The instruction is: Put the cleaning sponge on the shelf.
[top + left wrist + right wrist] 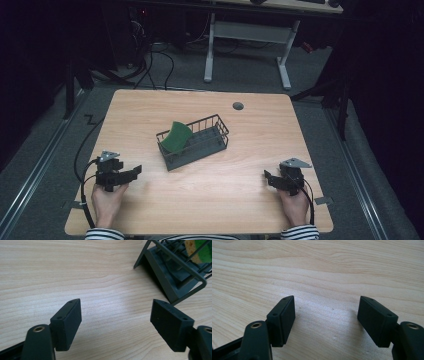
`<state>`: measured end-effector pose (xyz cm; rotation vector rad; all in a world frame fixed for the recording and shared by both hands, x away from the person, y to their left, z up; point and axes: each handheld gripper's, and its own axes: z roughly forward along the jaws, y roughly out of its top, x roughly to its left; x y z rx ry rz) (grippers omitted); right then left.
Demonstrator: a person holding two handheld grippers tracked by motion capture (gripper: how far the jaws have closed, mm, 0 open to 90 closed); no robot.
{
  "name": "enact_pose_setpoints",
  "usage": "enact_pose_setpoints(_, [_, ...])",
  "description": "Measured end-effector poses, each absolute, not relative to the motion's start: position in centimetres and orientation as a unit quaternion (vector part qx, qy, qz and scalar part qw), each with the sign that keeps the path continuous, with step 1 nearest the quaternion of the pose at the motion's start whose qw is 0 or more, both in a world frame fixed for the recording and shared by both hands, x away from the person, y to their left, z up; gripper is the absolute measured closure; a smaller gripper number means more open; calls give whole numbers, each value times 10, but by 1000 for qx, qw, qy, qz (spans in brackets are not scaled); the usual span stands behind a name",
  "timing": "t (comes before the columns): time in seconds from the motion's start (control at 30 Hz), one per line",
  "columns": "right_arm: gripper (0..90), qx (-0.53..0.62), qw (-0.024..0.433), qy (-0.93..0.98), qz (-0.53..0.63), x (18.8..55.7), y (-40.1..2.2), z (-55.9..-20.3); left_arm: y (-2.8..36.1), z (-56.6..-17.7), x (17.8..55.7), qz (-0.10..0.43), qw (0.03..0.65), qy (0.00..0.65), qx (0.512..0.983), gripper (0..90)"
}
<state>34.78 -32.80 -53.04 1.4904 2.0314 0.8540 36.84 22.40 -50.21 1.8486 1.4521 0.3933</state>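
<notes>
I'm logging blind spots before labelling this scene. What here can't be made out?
- Sponge: its lower part is hidden by the basket wires in the high view; cut off by the top edge in the left gripper view.
- Basket floor: too small and dark to read in the high view.

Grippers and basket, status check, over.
Left gripper open, empty, low over the table. Right gripper open, empty. Green sponge leans inside wire basket, mid-table. Nothing between.
</notes>
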Motion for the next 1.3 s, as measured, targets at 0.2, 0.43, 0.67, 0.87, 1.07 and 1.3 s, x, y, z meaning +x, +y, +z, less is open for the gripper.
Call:
enact_pose_setpoints(0.2, [305, 544, 238, 742, 312, 348, -328, -530, 222, -511, 370, 147, 368, 570, 720, 257])
enact_pose_setpoints(0.43, [305, 544, 238, 742, 312, 348, -328, -530, 217, -518, 371, 164, 355, 568, 724, 258])
enact_pose_setpoints(0.67, [305, 543, 239, 742, 312, 348, -328, -530, 214, -526, 374, 164, 348, 567, 729, 258])
enact_pose_setpoints(0.87, [305, 543, 239, 742, 313, 348, -328, -531, 210, -529, 376, 176, 345, 565, 729, 257])
enact_pose_setpoints(1.07, [305, 543, 239, 742, 313, 348, -328, -531, 206, -533, 374, 207, 338, 554, 732, 257])
enact_pose_setpoints(1.3, [305, 542, 239, 742, 313, 348, -328, -531, 201, -537, 372, 234, 328, 547, 734, 249])
